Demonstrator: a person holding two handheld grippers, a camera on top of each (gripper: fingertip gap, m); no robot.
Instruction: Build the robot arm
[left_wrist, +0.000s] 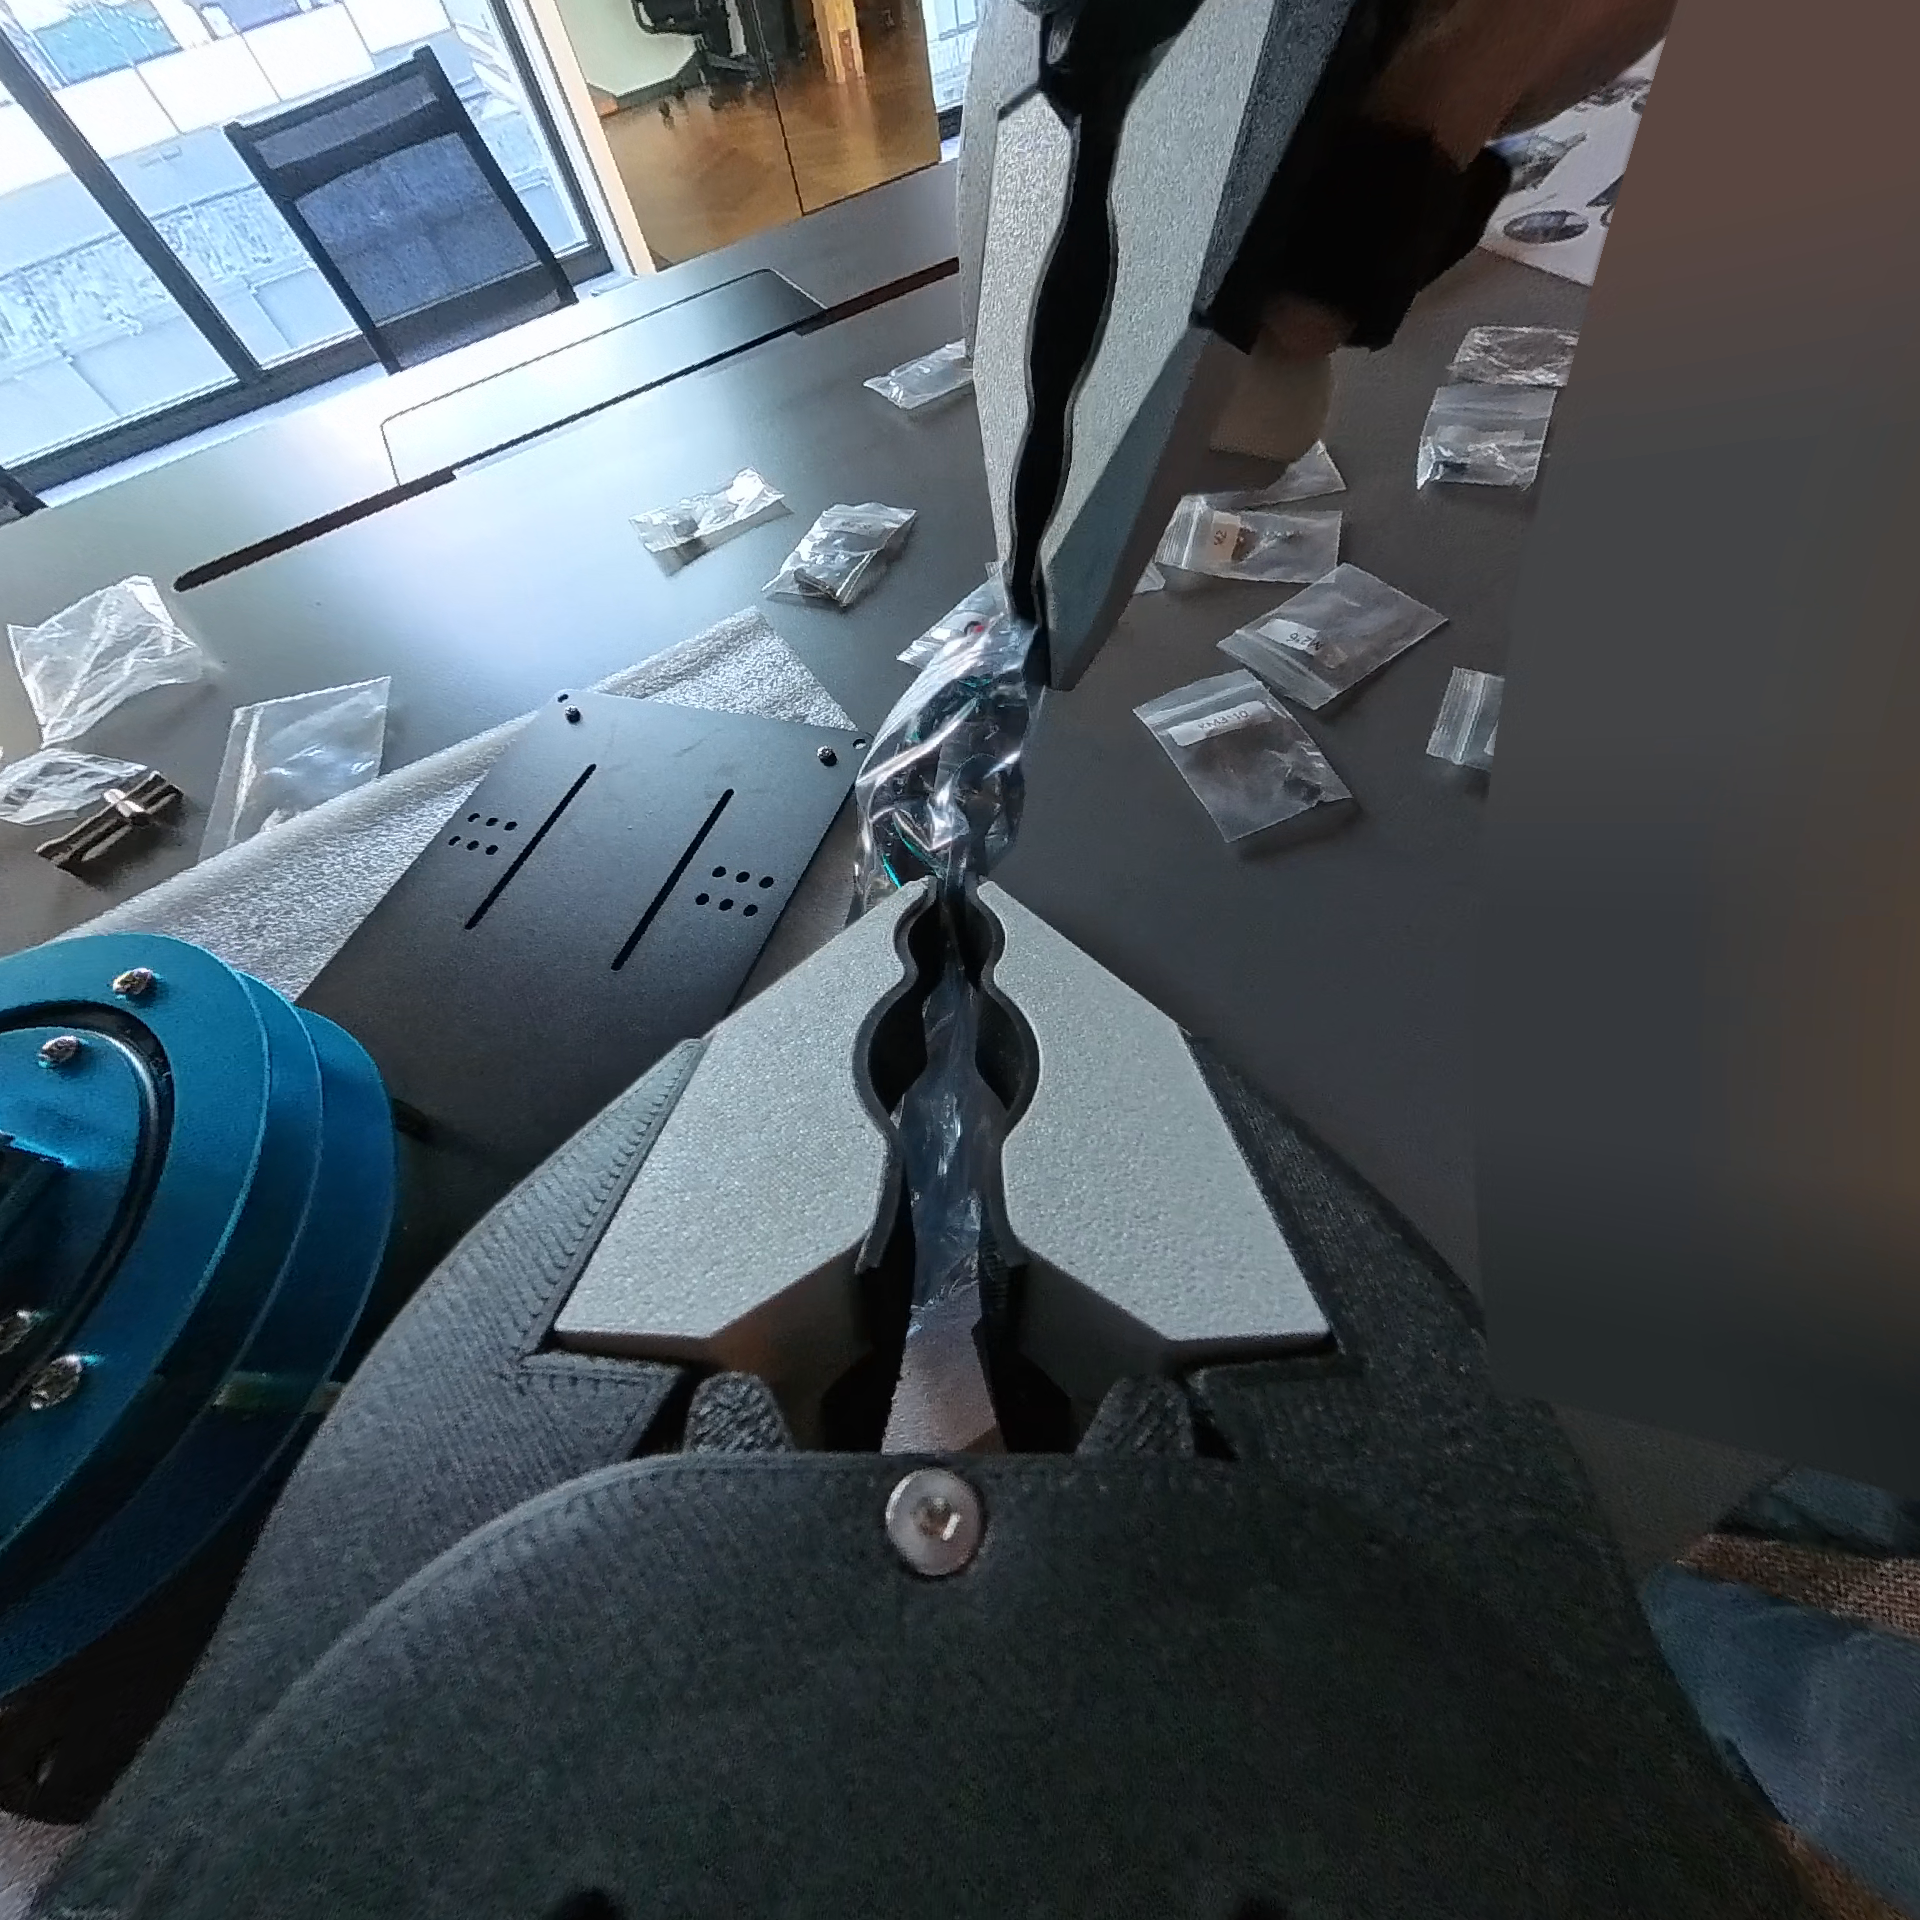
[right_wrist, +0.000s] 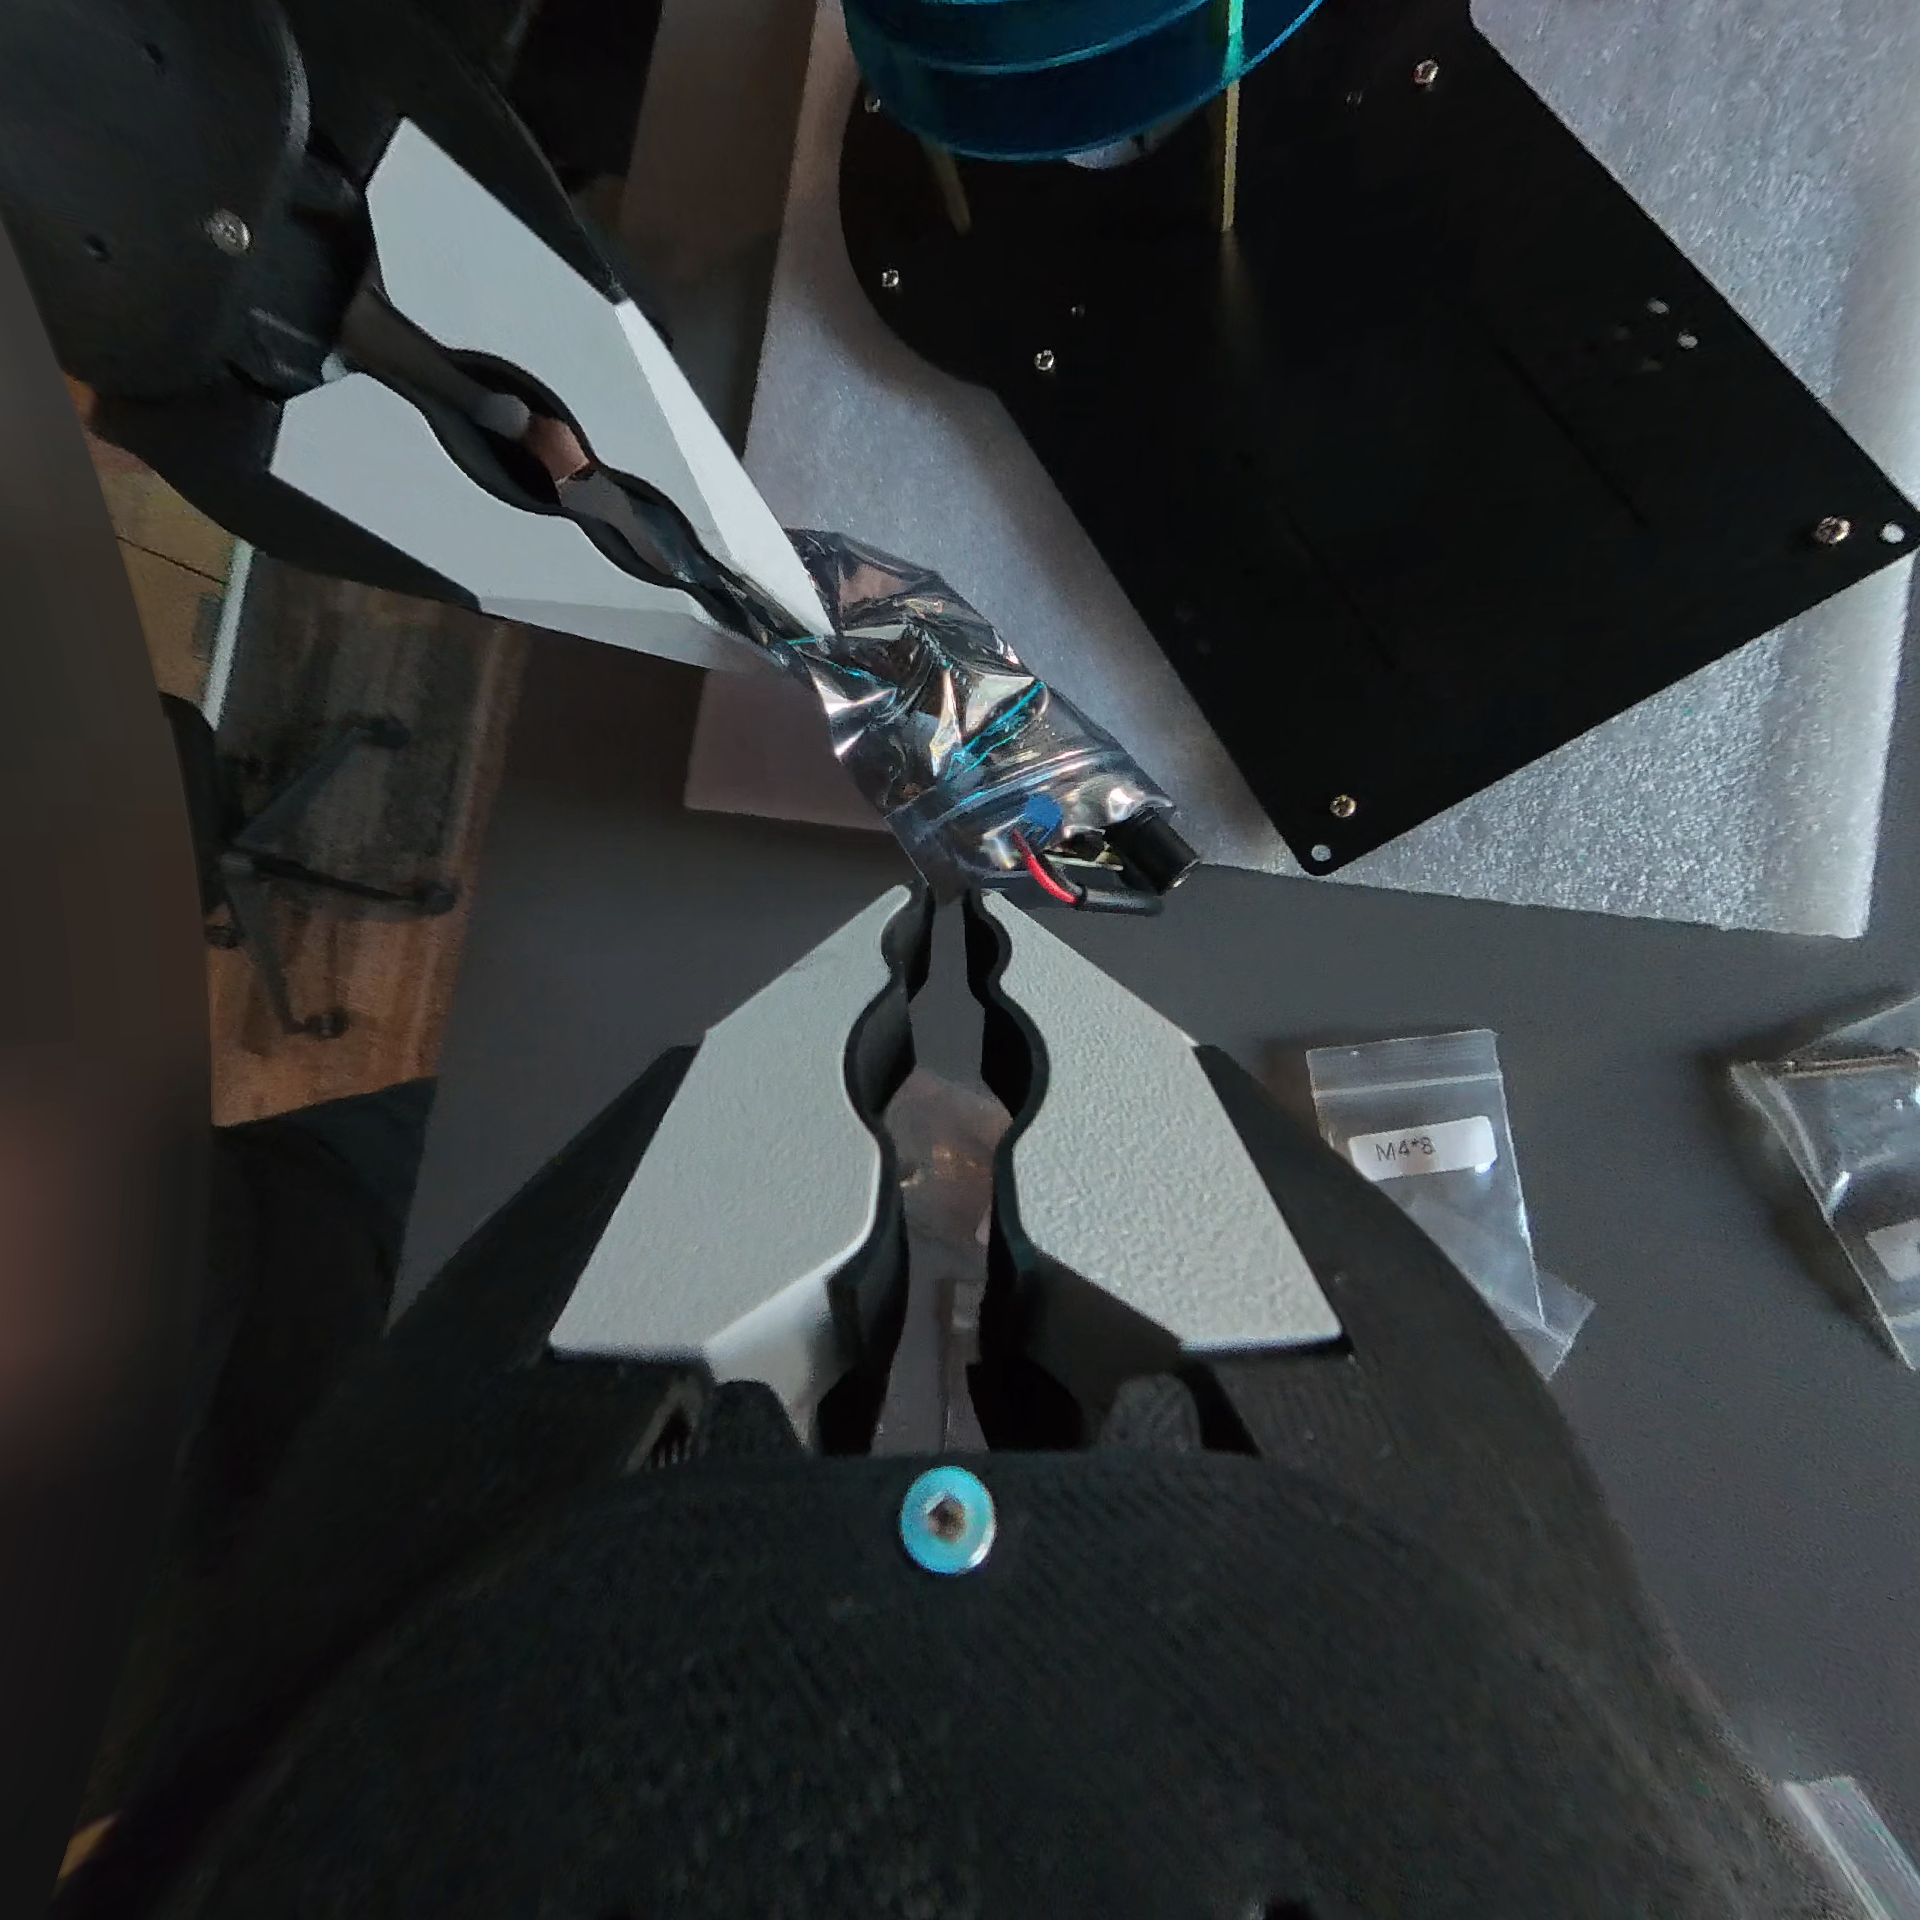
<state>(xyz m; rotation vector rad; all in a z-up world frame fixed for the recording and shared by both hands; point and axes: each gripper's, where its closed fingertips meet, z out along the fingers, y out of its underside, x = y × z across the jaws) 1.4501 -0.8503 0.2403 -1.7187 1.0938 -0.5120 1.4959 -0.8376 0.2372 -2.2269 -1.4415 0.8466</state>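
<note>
The crinkled clear plastic bag (left_wrist: 940, 790) with a small wired part inside hangs above the dark grey table (left_wrist: 1247, 987), stretched between both claws. The left gripper (left_wrist: 951, 899) is clenched along one end of it, film running deep between its fingers. The right gripper (right_wrist: 945, 904) pinches the opposite end at its very tips, which seems to keep the bag taut and off the table. A black slotted metal plate (left_wrist: 623, 831) lies on a white foam sheet (left_wrist: 727, 655), probably as padding. Only the right wrist view shows the bag's contents: red and black wires and a black cylindrical piece. Only the left wrist view shows the many small clear zip bags (left_wrist: 1247, 748) scattered beyond and a blue ringed round part (left_wrist: 208, 1195).
</note>
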